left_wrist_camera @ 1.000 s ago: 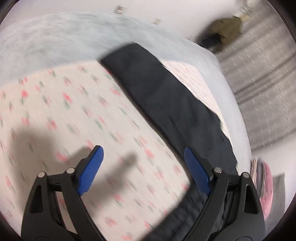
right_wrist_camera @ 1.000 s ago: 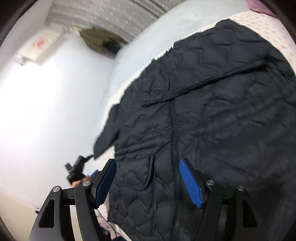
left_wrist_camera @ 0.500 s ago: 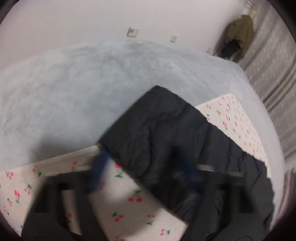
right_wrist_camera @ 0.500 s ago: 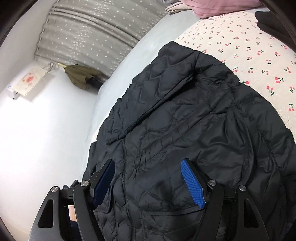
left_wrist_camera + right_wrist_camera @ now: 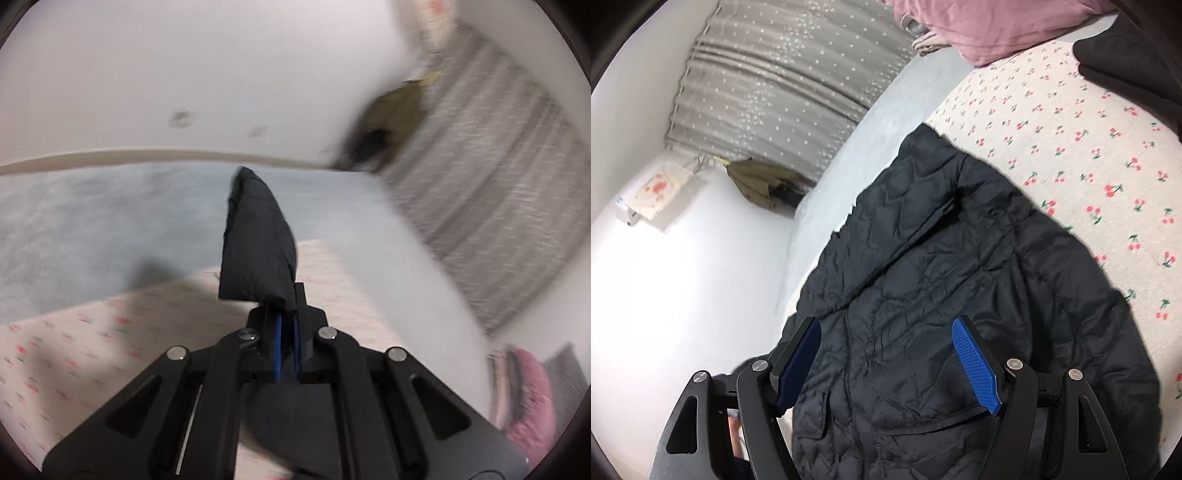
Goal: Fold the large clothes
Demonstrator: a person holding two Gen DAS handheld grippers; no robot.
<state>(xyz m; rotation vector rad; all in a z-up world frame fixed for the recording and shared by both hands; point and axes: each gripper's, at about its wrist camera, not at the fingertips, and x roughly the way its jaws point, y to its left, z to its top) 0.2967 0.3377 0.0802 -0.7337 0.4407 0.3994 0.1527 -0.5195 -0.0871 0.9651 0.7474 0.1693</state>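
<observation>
A black quilted jacket lies spread on a cherry-print sheet, zipper side up. My right gripper hovers just over its lower front with blue pads wide apart and nothing between them. In the left wrist view my left gripper is shut on a black sleeve of the jacket. The sleeve is lifted off the bed and stands up ahead of the jaws. More black cloth hangs under the gripper.
The cherry-print sheet lies over a pale blue bed cover. Pink bedding and a dark cloth sit at the far end. A grey dotted curtain, an olive garment and white walls surround the bed.
My left gripper has gone from wide open to shut on the sleeve and has risen with it. The right gripper slid across the jacket and stayed open.
</observation>
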